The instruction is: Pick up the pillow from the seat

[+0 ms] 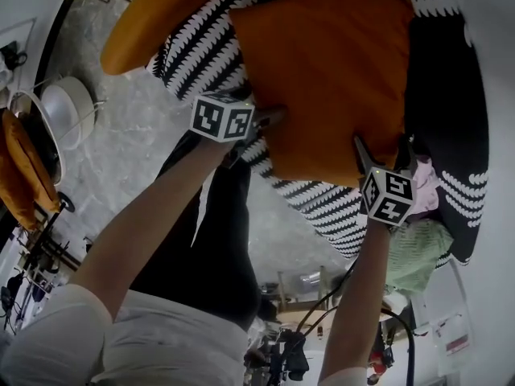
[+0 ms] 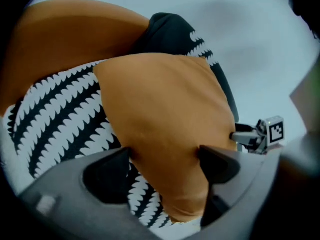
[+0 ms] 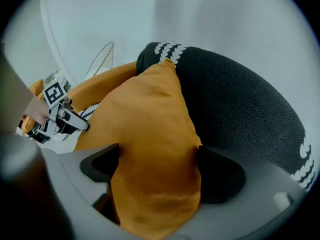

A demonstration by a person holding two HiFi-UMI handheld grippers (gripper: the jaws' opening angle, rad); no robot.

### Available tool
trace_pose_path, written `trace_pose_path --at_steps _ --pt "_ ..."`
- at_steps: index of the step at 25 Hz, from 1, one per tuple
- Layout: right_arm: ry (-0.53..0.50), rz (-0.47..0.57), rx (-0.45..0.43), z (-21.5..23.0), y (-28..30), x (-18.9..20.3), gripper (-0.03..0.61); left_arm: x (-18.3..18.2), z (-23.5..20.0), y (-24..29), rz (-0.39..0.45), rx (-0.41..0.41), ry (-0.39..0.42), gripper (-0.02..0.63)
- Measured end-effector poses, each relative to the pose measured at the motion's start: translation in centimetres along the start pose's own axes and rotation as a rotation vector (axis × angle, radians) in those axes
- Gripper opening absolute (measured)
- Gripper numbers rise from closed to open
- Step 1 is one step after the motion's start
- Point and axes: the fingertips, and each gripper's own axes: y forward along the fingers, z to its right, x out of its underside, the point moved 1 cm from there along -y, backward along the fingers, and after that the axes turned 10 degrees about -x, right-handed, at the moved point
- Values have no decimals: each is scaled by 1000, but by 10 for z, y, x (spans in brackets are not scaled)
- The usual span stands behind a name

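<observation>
An orange pillow (image 1: 322, 71) lies on a round seat (image 1: 201, 55) covered in black cloth with white leaf-like rows. My left gripper (image 1: 259, 135) is at the pillow's near left corner and my right gripper (image 1: 385, 149) at its near right corner. In the left gripper view the pillow (image 2: 165, 114) runs down between the wide-spread jaws of the left gripper (image 2: 165, 159), its cloth brushing both tips. In the right gripper view a pillow corner (image 3: 145, 134) fills the gap of the right gripper (image 3: 159, 159), whose jaws also stand wide. Neither corner looks squeezed.
The seat has an orange padded rim (image 1: 153, 22). A white wire side table (image 1: 68, 107) stands on the marble floor at the left. Green cloth (image 1: 414, 256) and a pink item (image 1: 425, 179) lie by the seat's right edge. The person's dark trousers (image 1: 209, 232) are below the seat.
</observation>
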Motion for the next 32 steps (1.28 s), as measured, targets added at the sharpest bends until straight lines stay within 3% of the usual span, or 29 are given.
trace_pose_path --at_steps 6,12,21,32 --pt "11 -80 15 9 18 8 466 -4 4 17 -19 18 41 410" --pt "15 -118 -3 -3 16 4 352 -11 13 4 24 52 86 293" --pt "36 -86 -53 -25 16 7 171 -12 20 -2 31 79 183 133" --pt "90 -50 -92 -64 -18 -3 117 -11 25 -55 49 67 270 76"
